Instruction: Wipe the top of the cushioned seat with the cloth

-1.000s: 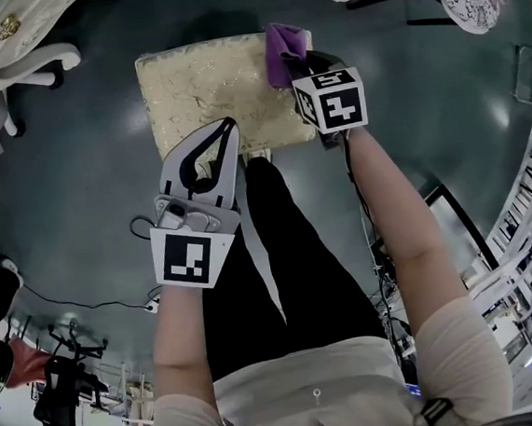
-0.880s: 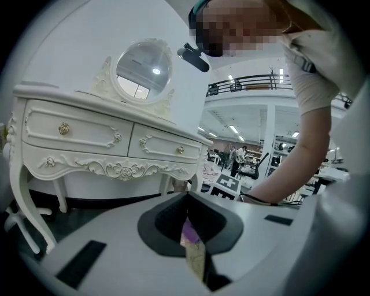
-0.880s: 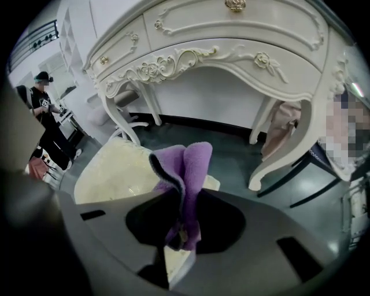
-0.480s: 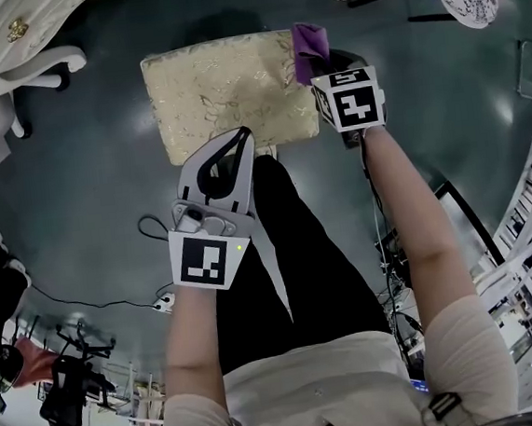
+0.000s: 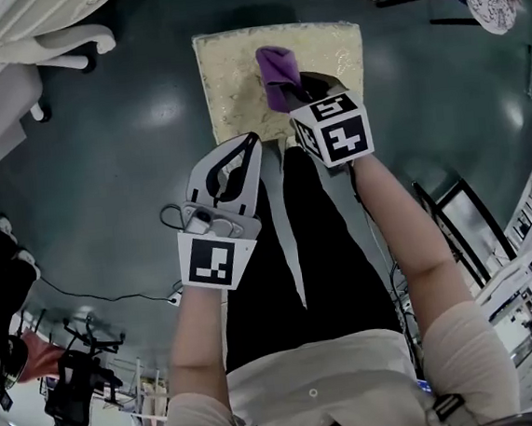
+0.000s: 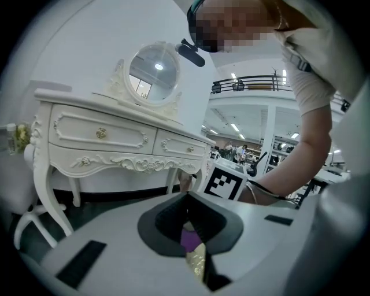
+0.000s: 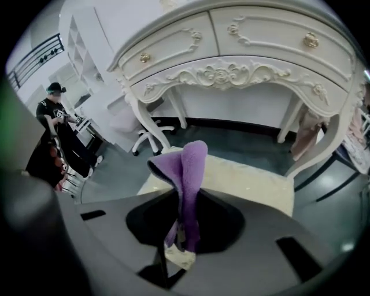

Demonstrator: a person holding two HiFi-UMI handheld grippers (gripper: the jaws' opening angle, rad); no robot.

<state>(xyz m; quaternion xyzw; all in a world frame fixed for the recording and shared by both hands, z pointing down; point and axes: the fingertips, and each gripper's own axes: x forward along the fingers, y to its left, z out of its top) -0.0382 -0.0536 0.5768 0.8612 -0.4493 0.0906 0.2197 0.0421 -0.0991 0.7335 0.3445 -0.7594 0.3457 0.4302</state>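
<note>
**Right gripper** [image 5: 304, 88]: the jaws are pressed onto a purple cloth [image 5: 277, 70]. In the right gripper view, the cloth [image 7: 191, 170] stands up in a folded bunch from between the jaws of this gripper [image 7: 182, 234], with a short end hanging below them.

**Left gripper** [image 5: 249, 147]: the jaws are pressed together, tip to tip, with nothing between them. In its own view, the closed left gripper [image 6: 189, 199] leaves a small opening behind the tips. The purple and cream seen through it lie beyond the jaws and are not held. This gripper hangs over the floor [image 5: 111, 157], just short of the seat's near edge, and takes no part in the work.

**Seat** [image 5: 230, 80]: a cream, patterned cushion that stands before a white dresser [image 7: 243, 63].

**Cloth position:** in the head view the cloth lies over the middle of the seat top, toward the near edge. No view shows for certain whether it presses on the fabric or rides just above it.

**Progress, as judged:**
- The cloth is in hand and brought to the seat [image 7: 254, 182], so pick-up and approach are done.
- The cushion shows no mark that separates wiped ground from unwiped ground, so the area covered cannot be assessed.
- The left and right margins and the far edge lie clear of the cloth, and strokes there should be counted as outstanding.
</note>
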